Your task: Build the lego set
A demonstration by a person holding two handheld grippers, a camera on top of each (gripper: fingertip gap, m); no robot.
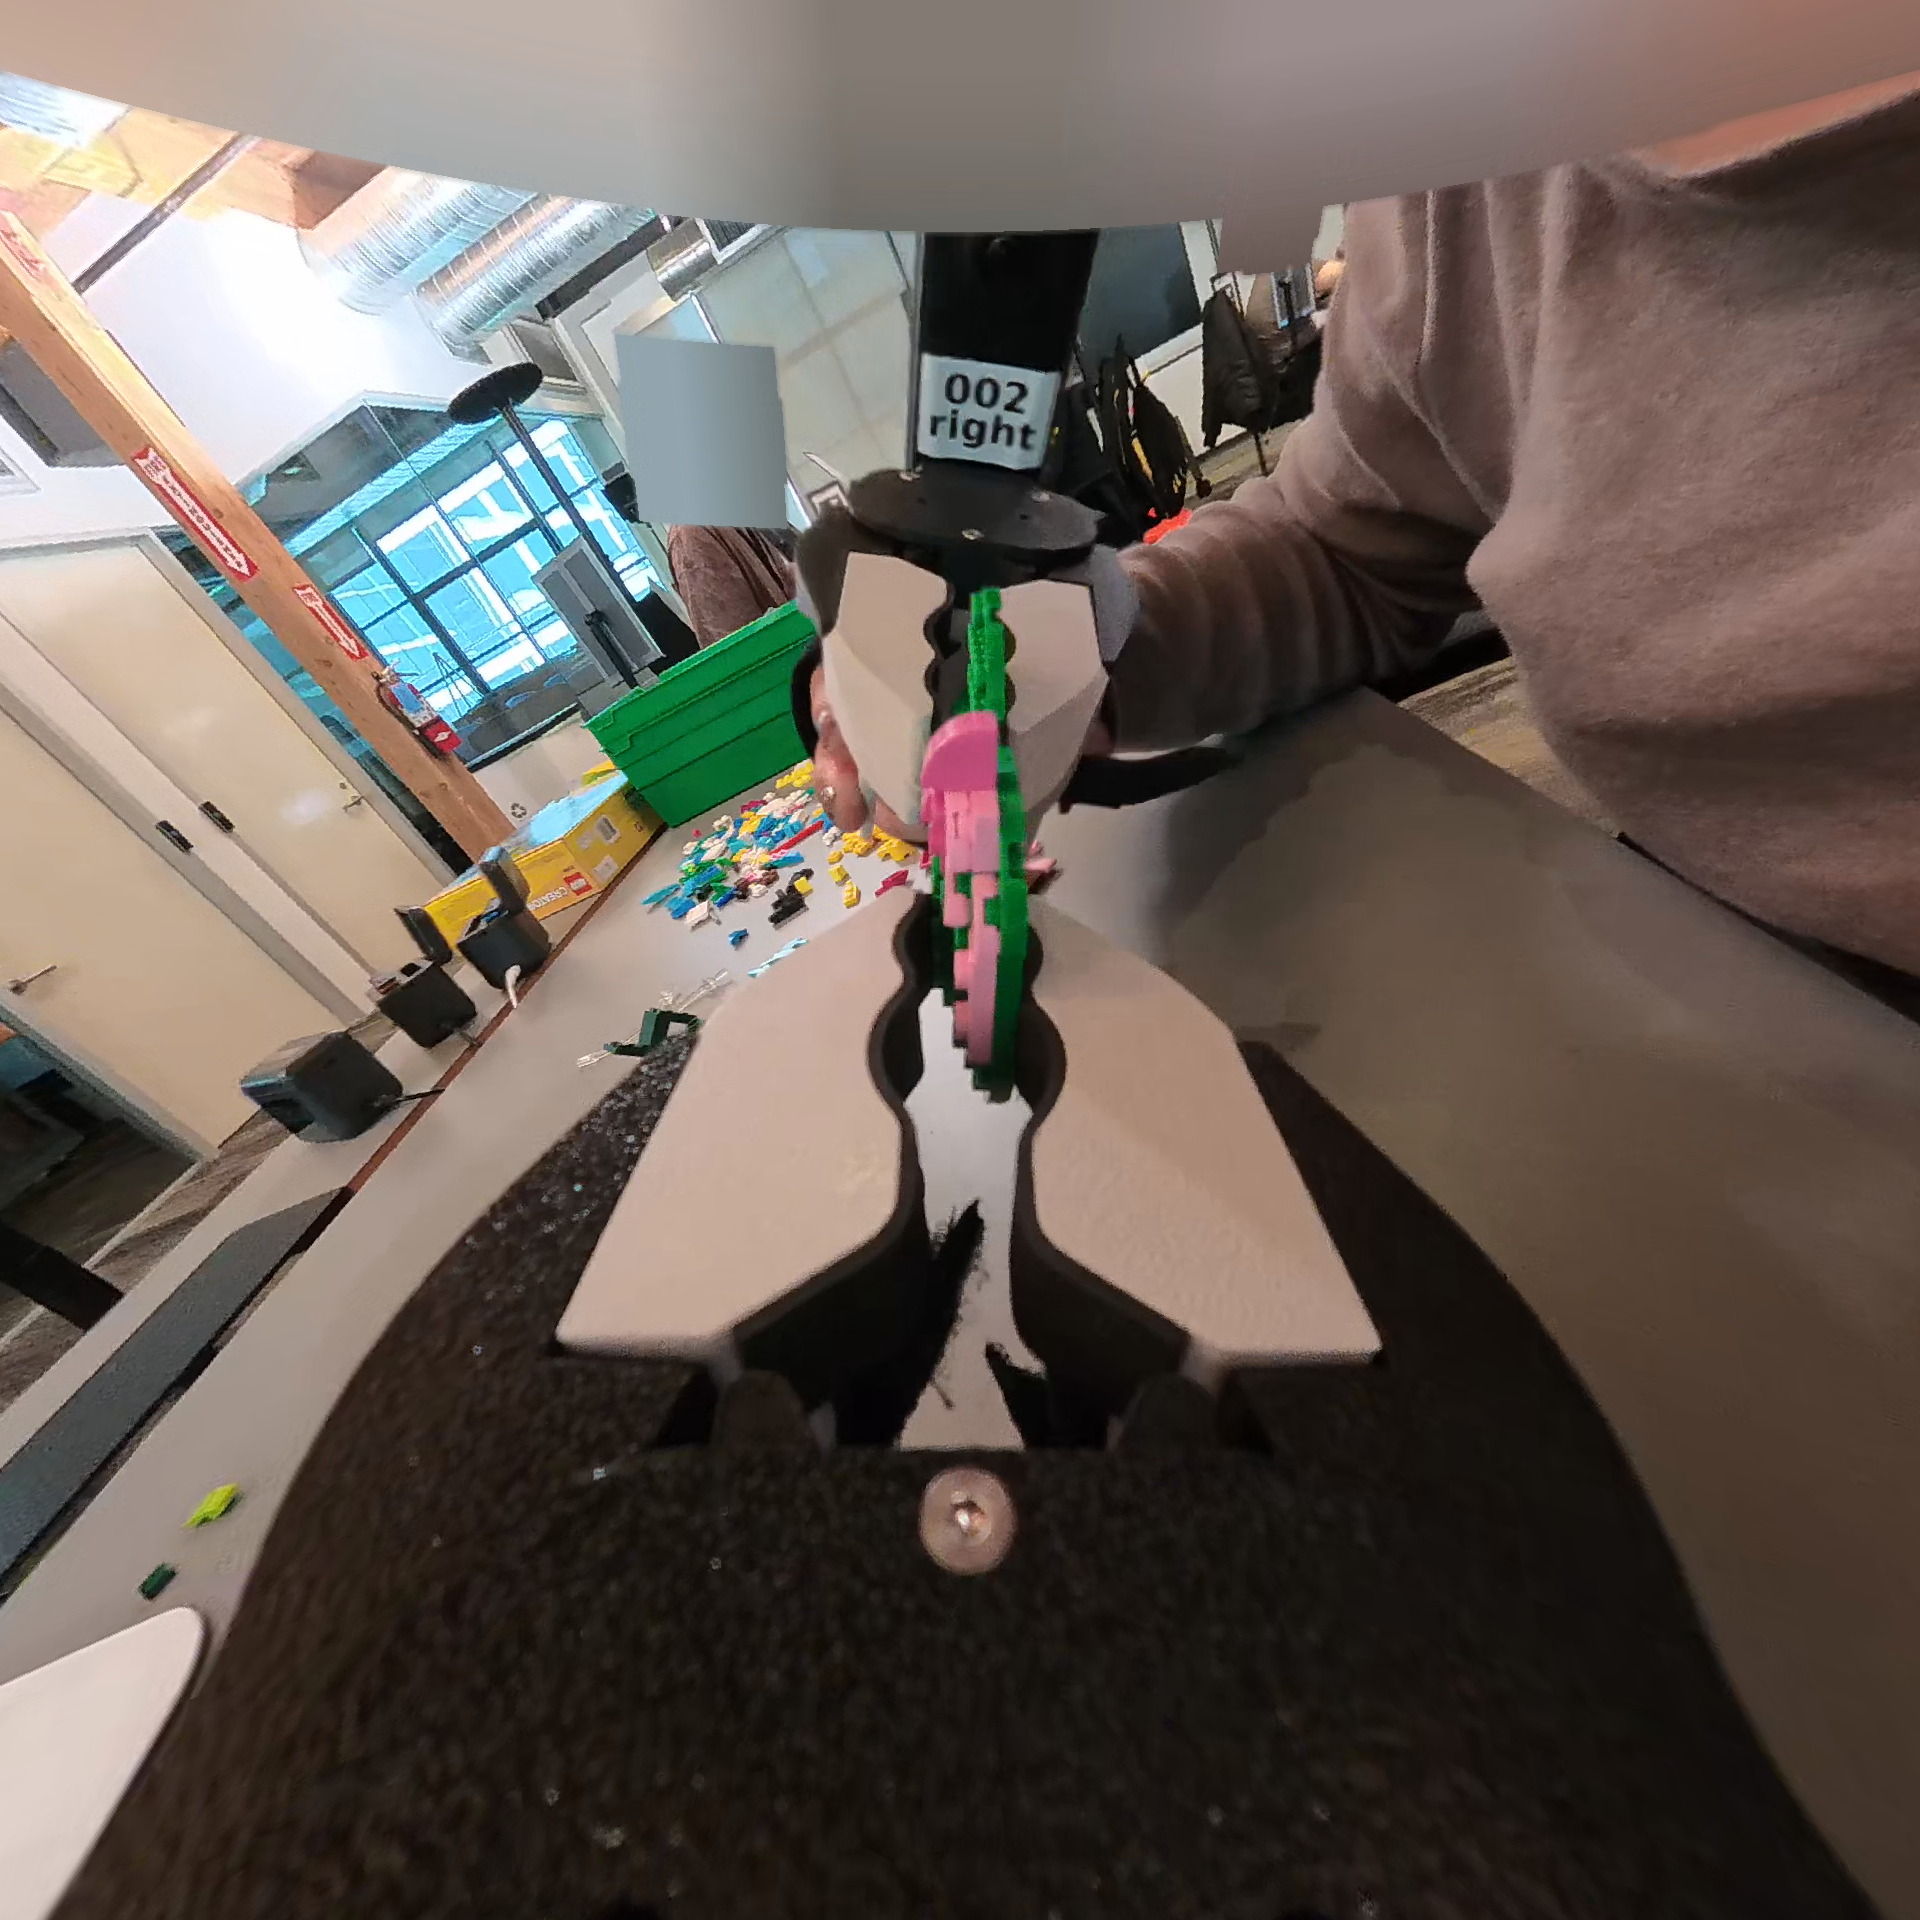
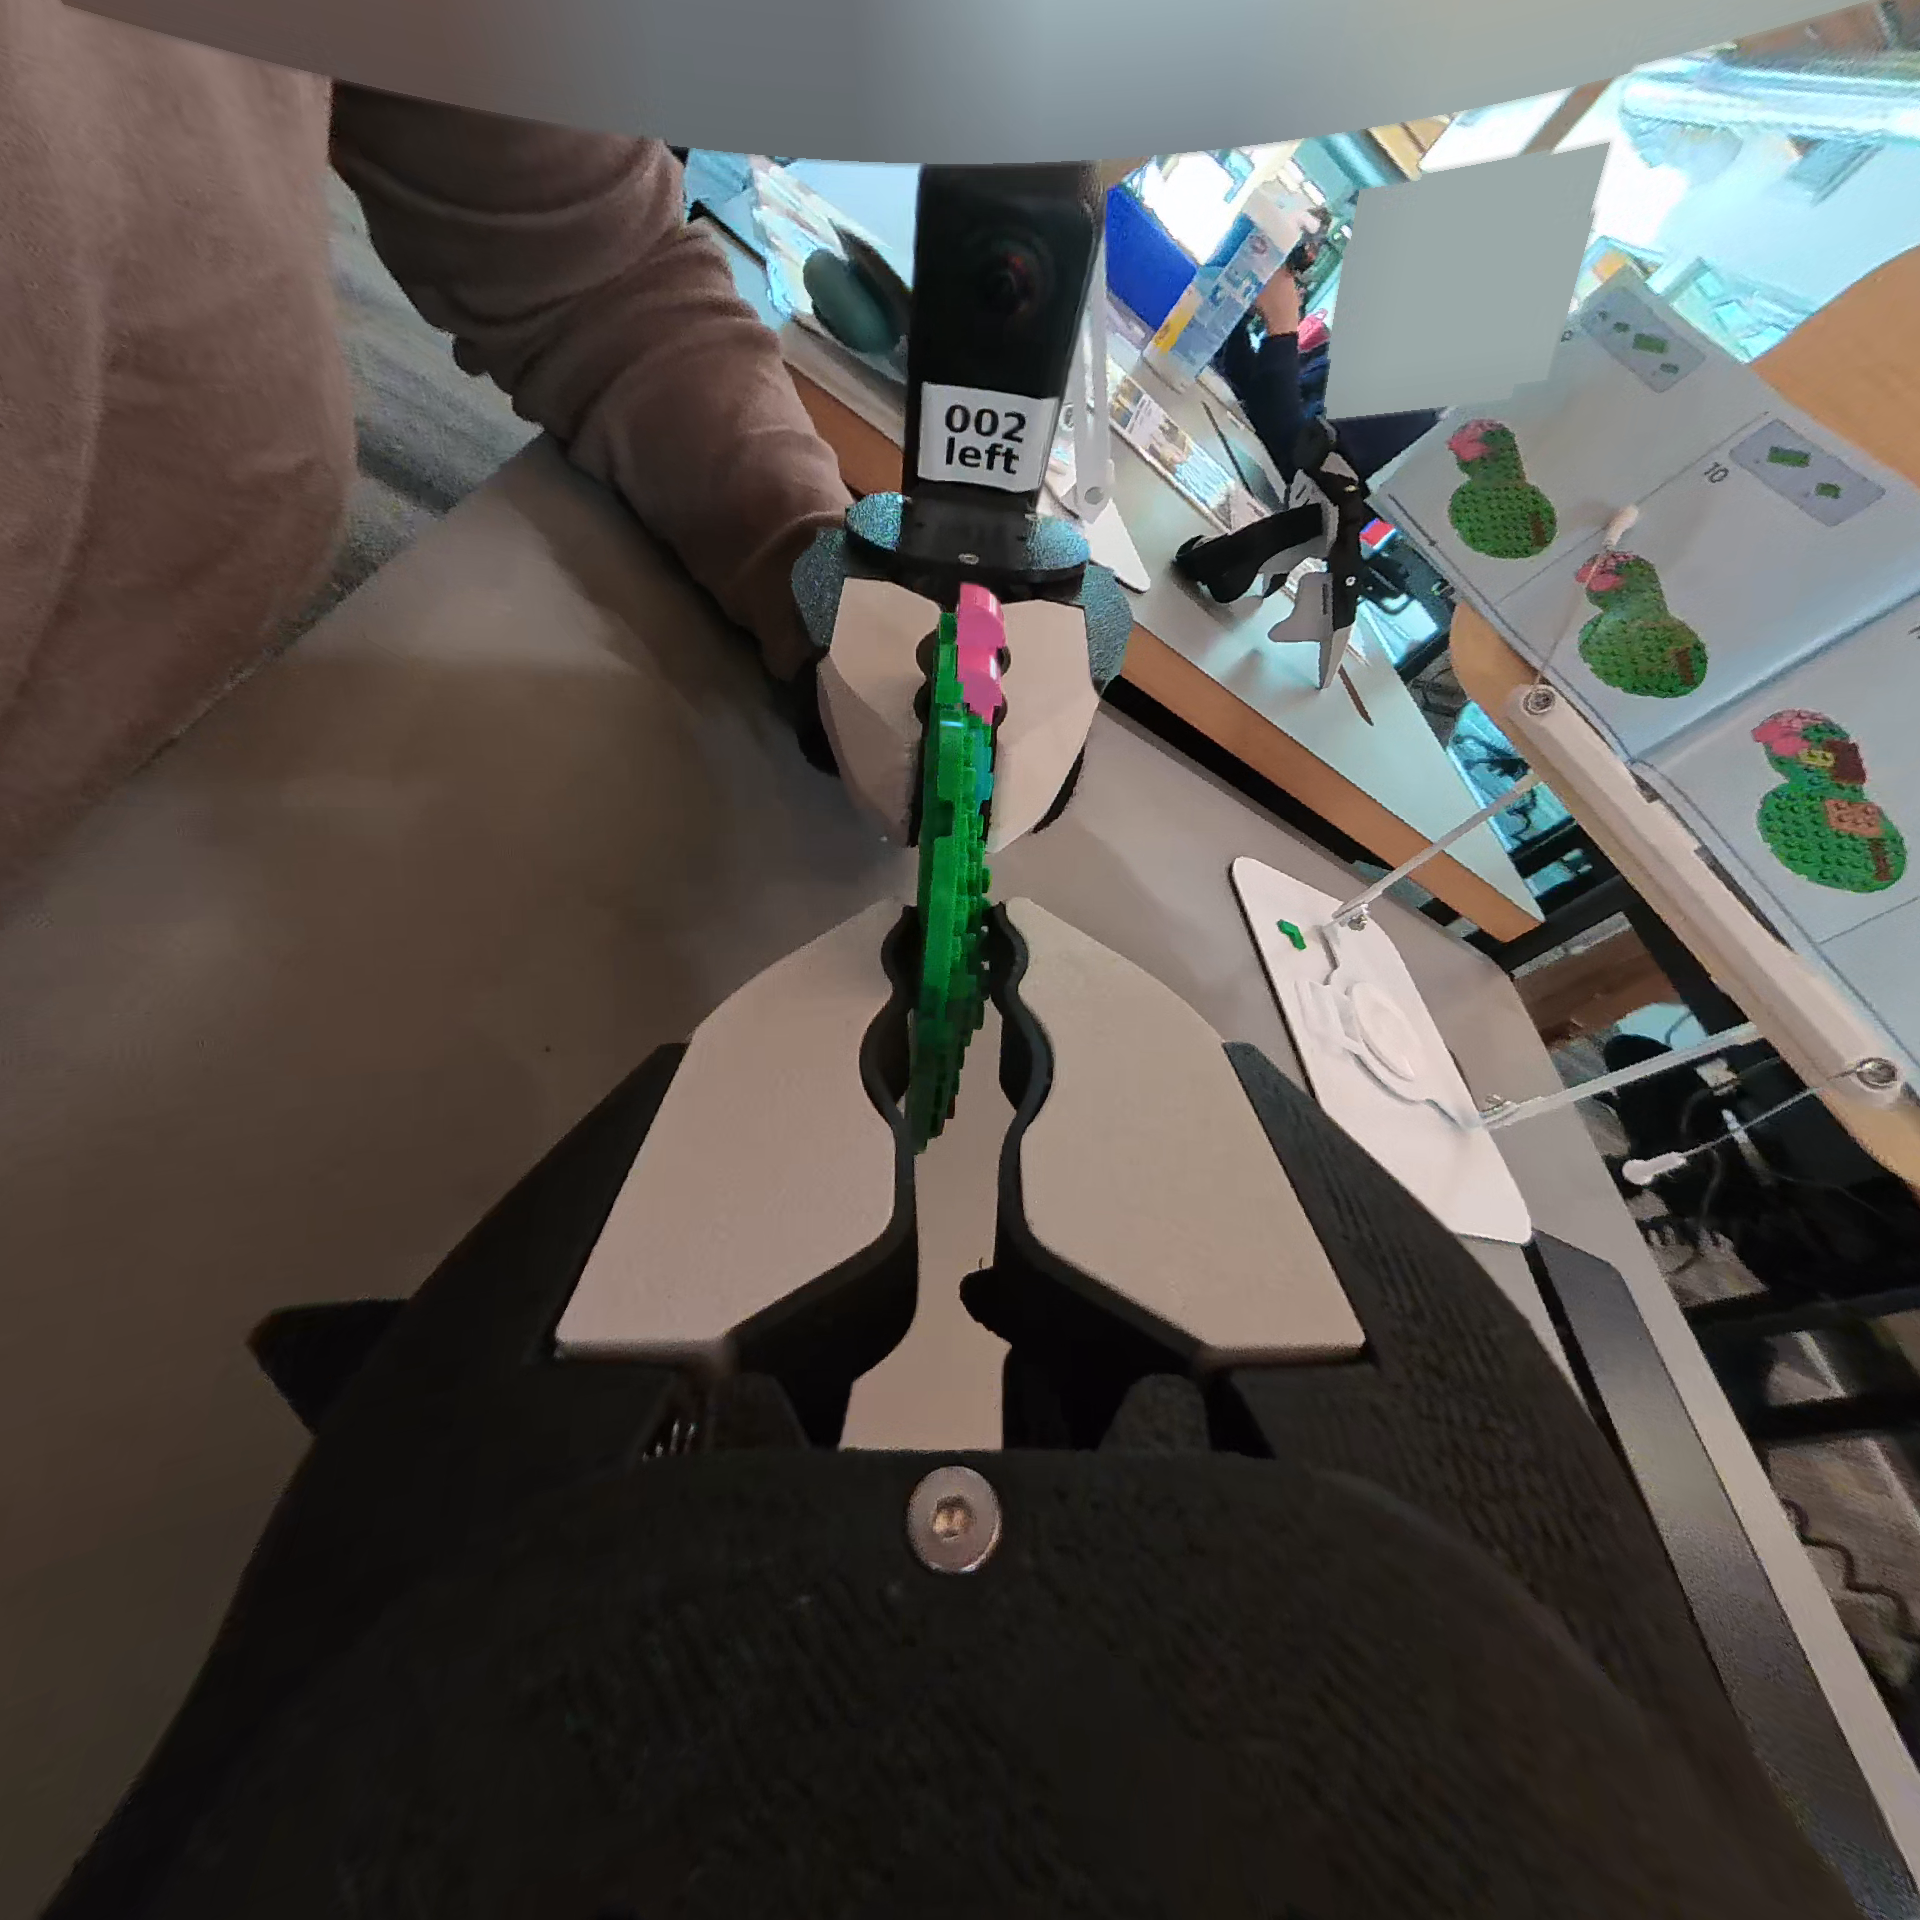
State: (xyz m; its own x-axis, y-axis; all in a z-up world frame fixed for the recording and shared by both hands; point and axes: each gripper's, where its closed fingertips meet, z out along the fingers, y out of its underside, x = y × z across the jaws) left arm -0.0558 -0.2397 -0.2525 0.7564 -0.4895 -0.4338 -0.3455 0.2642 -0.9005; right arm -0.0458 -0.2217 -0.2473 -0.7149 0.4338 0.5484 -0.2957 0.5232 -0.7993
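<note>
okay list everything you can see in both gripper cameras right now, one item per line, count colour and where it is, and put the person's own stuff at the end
lego plate: one, green with pink bricks on it, held edge-on between both grippers above the table
loose bricks: many, mixed colours, scattered on the table behind
green bins: a stack, count unclear, behind the bricks
yellow box: one, left of the bins
table: one, grey, under everything
instruction sheet: one, light blue with build pictures, on a white stand at right
white base: one, on the table at right, a small green piece on it
sleeves: brownish
left gripper: one, shut on the plate
right gripper: one, shut on the plate
</note>
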